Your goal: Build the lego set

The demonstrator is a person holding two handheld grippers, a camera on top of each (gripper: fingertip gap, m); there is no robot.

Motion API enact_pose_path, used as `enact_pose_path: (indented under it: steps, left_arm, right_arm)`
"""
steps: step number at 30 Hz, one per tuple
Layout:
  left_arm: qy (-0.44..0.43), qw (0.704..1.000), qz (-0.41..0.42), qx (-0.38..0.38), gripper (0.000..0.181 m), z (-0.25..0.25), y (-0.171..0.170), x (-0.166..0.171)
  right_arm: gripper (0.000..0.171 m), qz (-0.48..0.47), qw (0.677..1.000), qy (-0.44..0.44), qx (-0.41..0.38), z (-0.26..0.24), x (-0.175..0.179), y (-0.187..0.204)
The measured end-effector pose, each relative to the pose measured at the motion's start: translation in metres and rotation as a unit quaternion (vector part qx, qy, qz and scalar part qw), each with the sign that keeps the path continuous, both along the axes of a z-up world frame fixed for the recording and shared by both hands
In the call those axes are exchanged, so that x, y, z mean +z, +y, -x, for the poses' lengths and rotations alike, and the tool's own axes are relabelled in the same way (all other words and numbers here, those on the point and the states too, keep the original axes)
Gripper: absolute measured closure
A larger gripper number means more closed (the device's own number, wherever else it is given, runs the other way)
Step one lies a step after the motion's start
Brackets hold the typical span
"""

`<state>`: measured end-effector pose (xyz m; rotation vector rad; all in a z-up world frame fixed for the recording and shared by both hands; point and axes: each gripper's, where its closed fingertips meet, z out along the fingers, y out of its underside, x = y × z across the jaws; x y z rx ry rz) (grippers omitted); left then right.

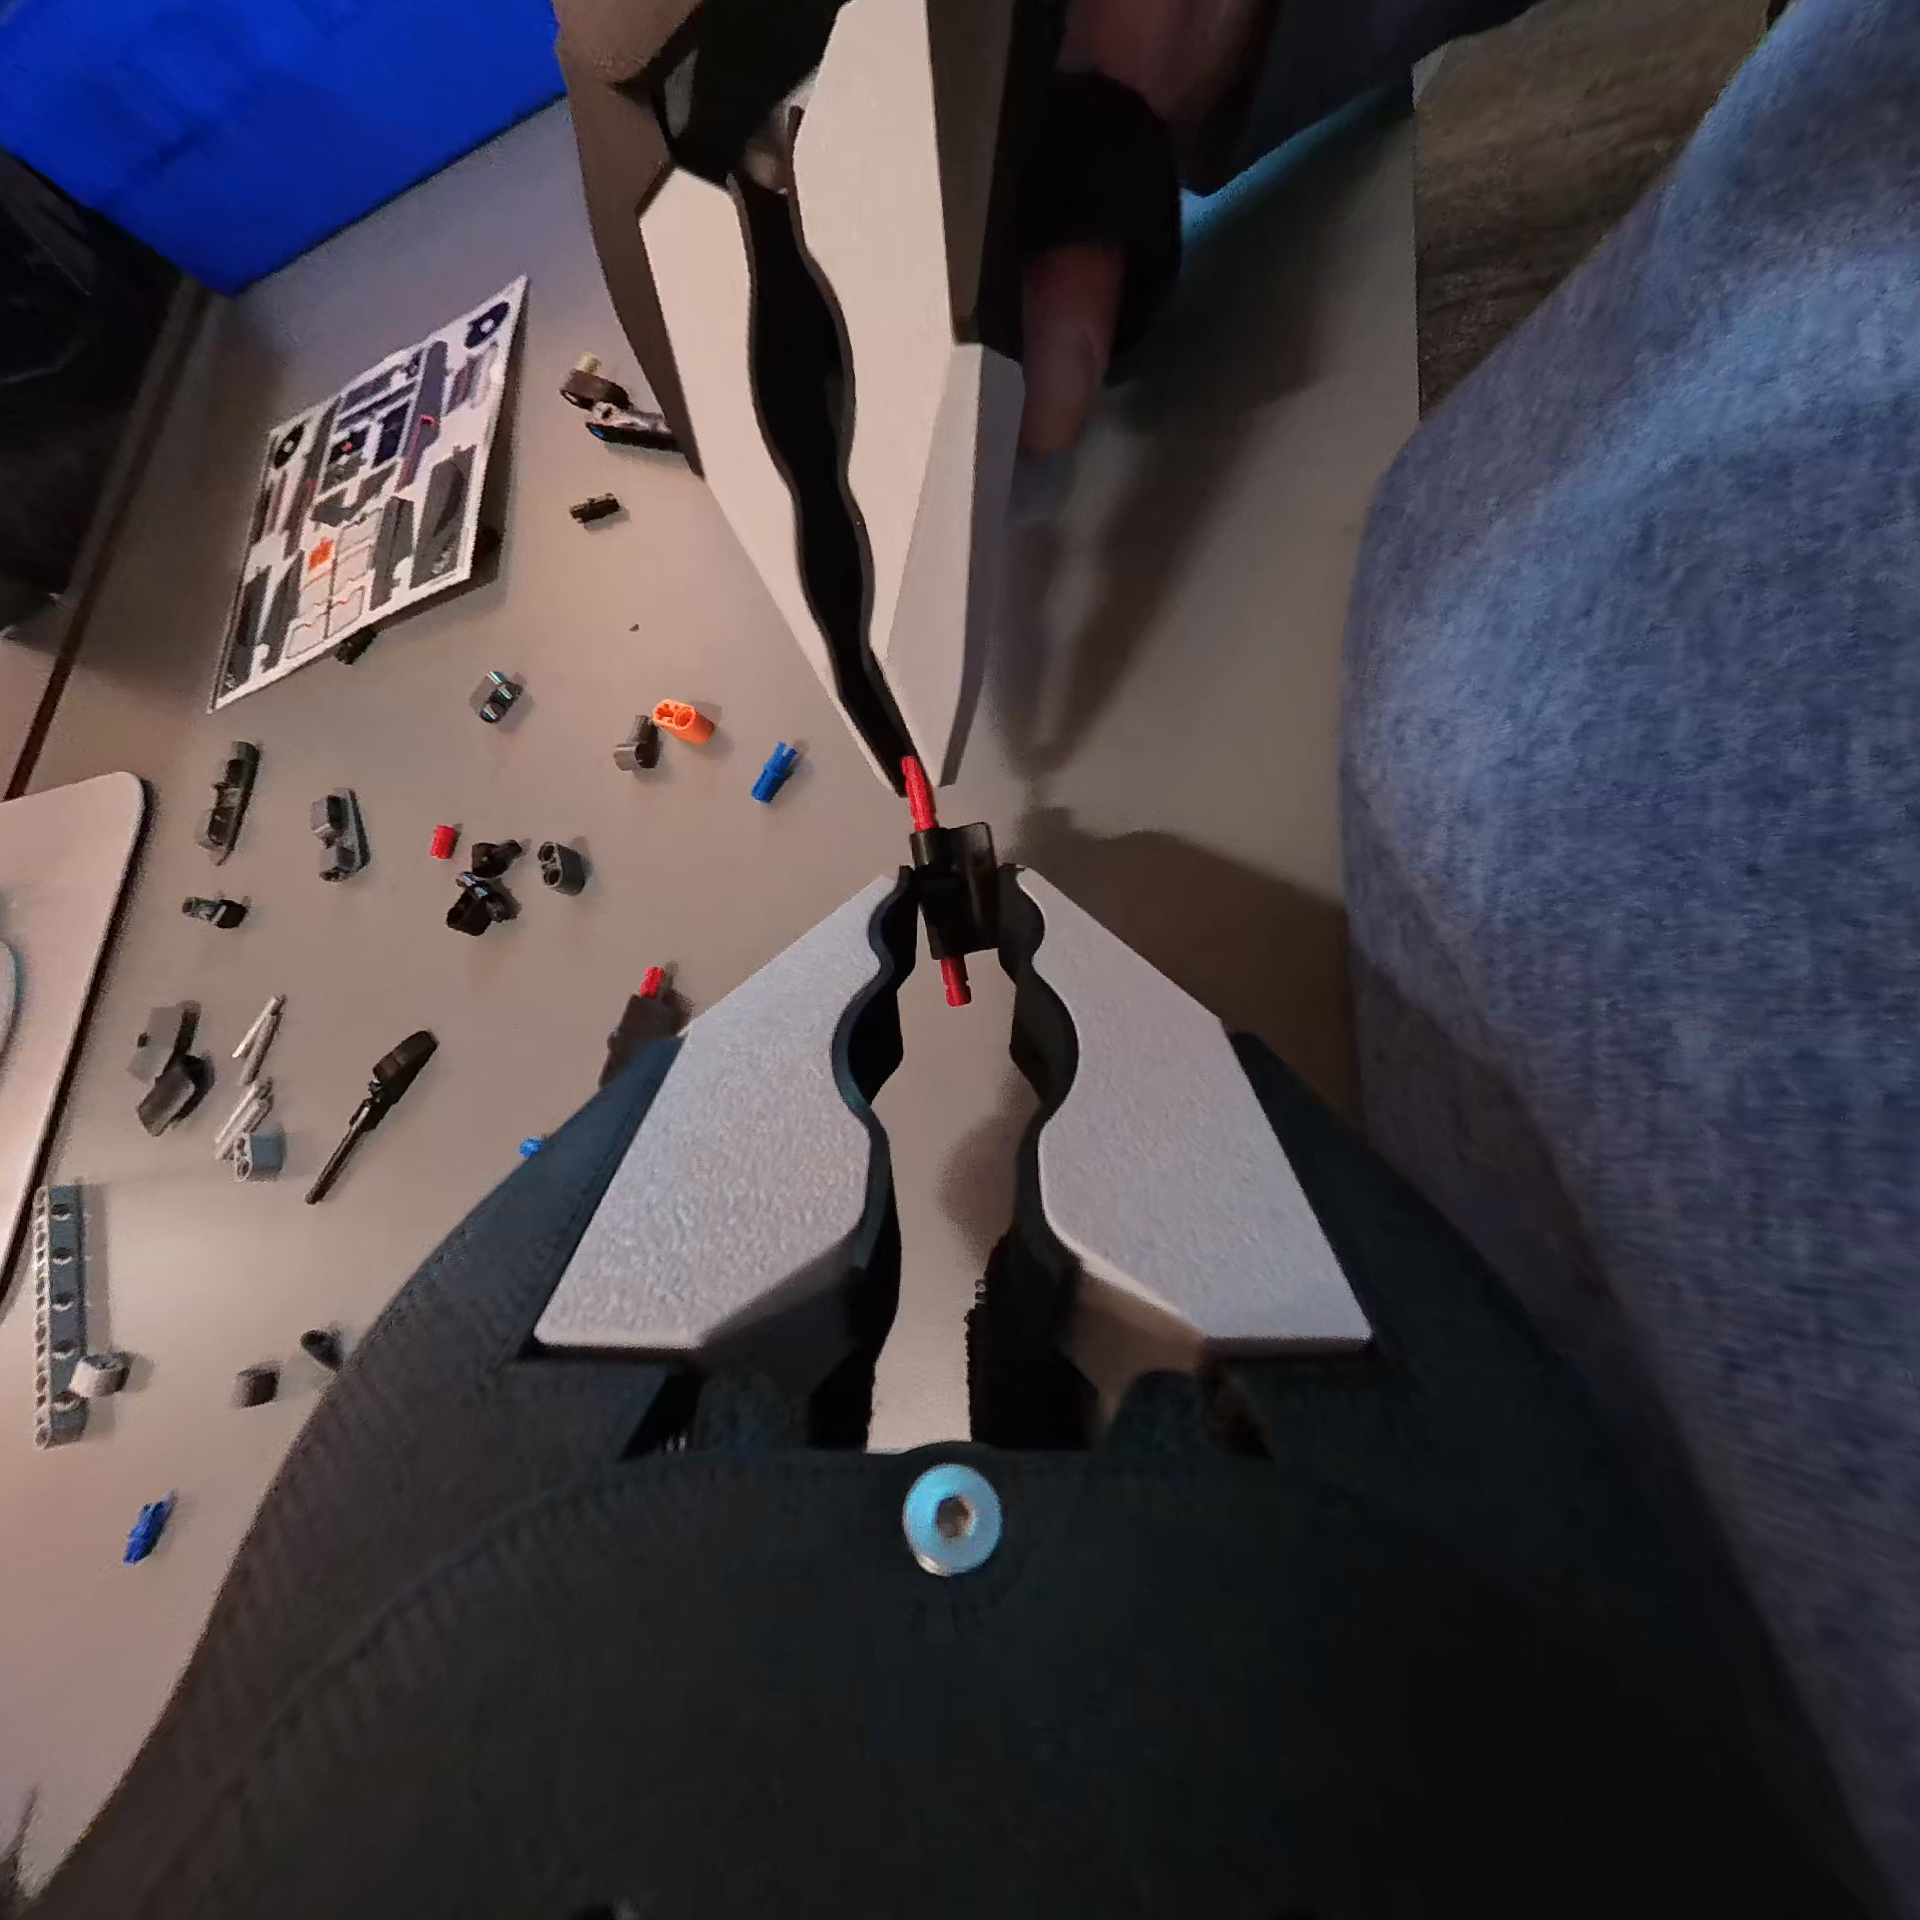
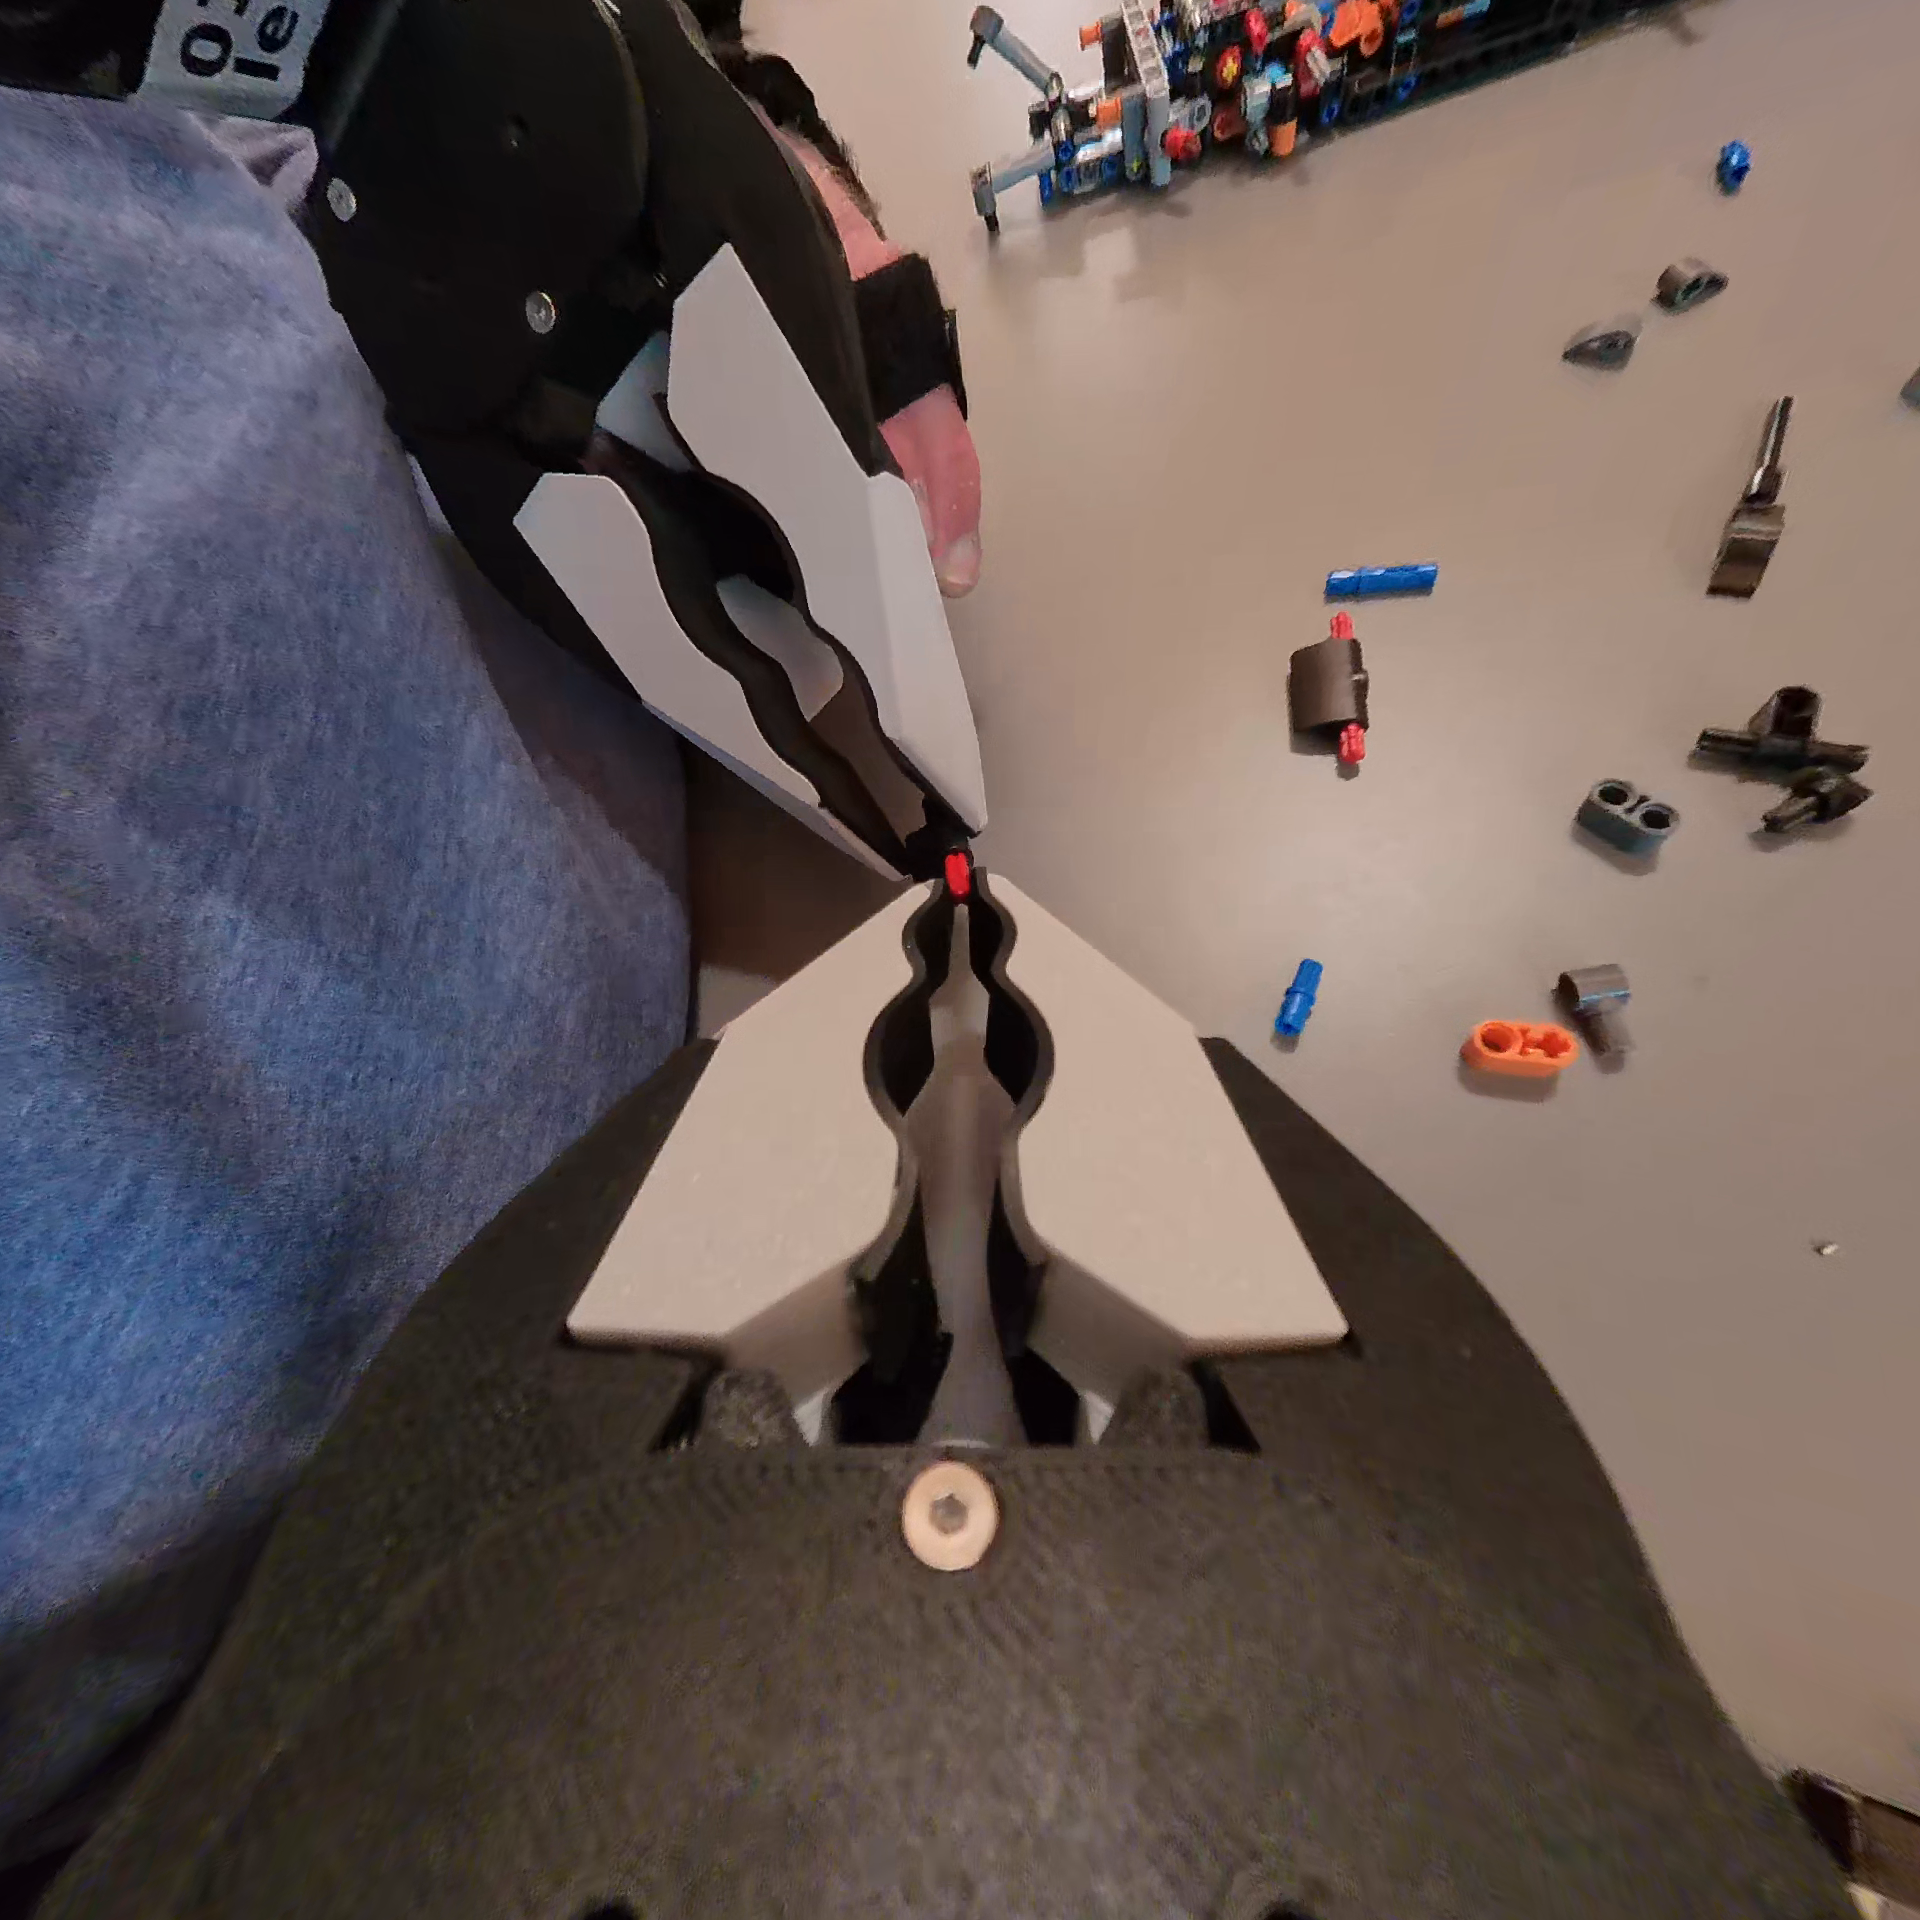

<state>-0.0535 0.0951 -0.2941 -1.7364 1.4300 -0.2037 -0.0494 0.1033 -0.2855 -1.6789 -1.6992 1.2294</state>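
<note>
Two grippers are meeting tip to tip above the table (image 1: 665,582). The left gripper (image 1: 956,899) is pinching a black piece (image 1: 961,883); the right gripper (image 2: 958,902) is clamping its red pin (image 2: 957,873). Only the left view is showing a sticker sheet (image 1: 374,499), only the right a half-built model (image 2: 1247,94).

Matt grey table (image 2: 1195,499), glossy plastic red pin (image 1: 918,788), rough-textured black claw body (image 1: 935,1714), shiny metal screw (image 1: 951,1519), blue knit cloth (image 1: 1662,727)
</note>
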Motion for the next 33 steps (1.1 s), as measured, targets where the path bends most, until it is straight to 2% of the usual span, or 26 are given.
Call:
enact_pose_path:
  steps: [16,33]
  left_arm:
    - [0.009,1.0,-0.017,0.011,0.168,-0.001,-0.007,-0.015]
    - [0.017,1.0,0.0,0.011,0.169,0.0,-0.007,-0.02]
  right_arm:
    - [0.171,0.016,0.999,-0.05,0.006,0.0,-0.015,-0.005]
    - [0.171,0.003,0.996,-0.087,-0.002,0.0,-0.027,-0.004]
